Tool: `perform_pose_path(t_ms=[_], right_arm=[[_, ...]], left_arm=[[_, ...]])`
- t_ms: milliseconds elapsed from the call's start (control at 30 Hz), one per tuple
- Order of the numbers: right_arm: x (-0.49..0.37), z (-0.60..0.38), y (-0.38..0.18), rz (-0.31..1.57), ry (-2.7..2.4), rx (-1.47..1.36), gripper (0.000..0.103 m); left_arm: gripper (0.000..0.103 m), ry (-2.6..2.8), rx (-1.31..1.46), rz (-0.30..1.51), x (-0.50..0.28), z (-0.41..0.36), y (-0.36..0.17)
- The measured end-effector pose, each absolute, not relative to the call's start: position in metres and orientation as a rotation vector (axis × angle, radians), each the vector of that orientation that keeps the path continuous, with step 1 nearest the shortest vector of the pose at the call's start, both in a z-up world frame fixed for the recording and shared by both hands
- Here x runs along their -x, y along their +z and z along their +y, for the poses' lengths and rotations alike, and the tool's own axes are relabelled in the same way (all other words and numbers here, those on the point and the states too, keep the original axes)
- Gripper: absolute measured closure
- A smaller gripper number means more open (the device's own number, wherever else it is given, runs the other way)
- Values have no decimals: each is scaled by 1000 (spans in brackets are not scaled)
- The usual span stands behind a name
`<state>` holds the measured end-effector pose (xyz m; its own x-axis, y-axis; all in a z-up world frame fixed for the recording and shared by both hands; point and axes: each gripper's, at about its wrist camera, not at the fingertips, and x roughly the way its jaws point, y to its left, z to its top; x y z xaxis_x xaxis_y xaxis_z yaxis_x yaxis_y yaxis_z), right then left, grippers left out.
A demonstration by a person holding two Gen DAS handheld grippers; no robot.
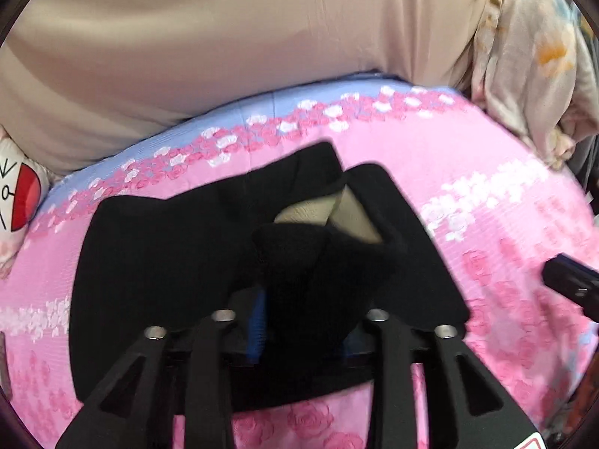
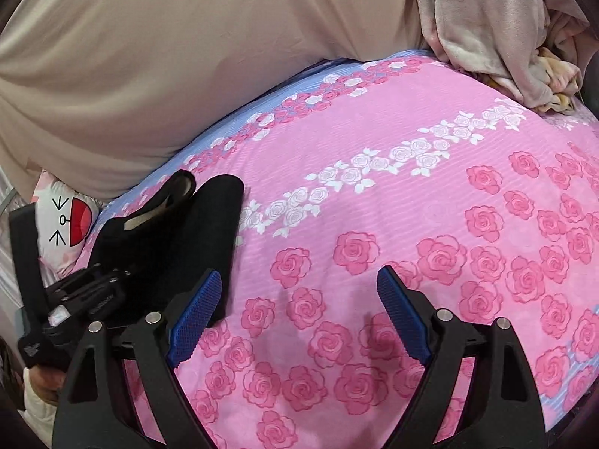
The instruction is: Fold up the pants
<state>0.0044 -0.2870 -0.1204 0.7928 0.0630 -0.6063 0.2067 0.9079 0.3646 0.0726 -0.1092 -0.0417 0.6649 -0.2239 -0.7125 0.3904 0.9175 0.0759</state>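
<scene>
The left gripper (image 1: 299, 321) is pinching a raised fold of the black fabric pants (image 1: 157, 254) lying on the pink rose-printed bedsheet (image 2: 374, 194); the right gripper (image 2: 299, 310) is hovering wide, empty; the bunched fold is risking slipping crooked.

Illumination is even, soft and bright in both views; no glare. Fisheye distortion bends straight lines, with a dark vignette at every corner. Left wrist view shows motion blur, strongest on the black pants (image 1: 157, 247), which lose all detail. Right wrist view is sharp; faint shadows fall on the bedspread (image 2: 374, 202) near 6 o'clock.
</scene>
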Motion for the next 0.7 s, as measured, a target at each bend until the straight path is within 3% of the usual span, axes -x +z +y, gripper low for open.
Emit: perform_pose_path(t_ms=[233, 300, 433, 533, 633, 700], right_arm=[[-55, -250, -100, 640, 191, -467, 20], [-72, -239, -101, 649, 230, -487, 20], [-86, -230, -101, 643, 221, -510, 20], [-81, -232, -101, 649, 188, -511, 20], [-73, -236, -100, 674, 179, -499, 20], [-72, -235, -100, 687, 207, -516, 20]], left_arm=[[59, -401, -90, 745, -62, -62, 2], [49, -400, -102, 749, -71, -66, -3], [50, -398, -200, 865, -95, -97, -45], [50, -414, -193, 860, -79, -102, -47], [36, -552, -119, 785, -42, -87, -34], [32, -577, -126, 759, -20, -74, -31]])
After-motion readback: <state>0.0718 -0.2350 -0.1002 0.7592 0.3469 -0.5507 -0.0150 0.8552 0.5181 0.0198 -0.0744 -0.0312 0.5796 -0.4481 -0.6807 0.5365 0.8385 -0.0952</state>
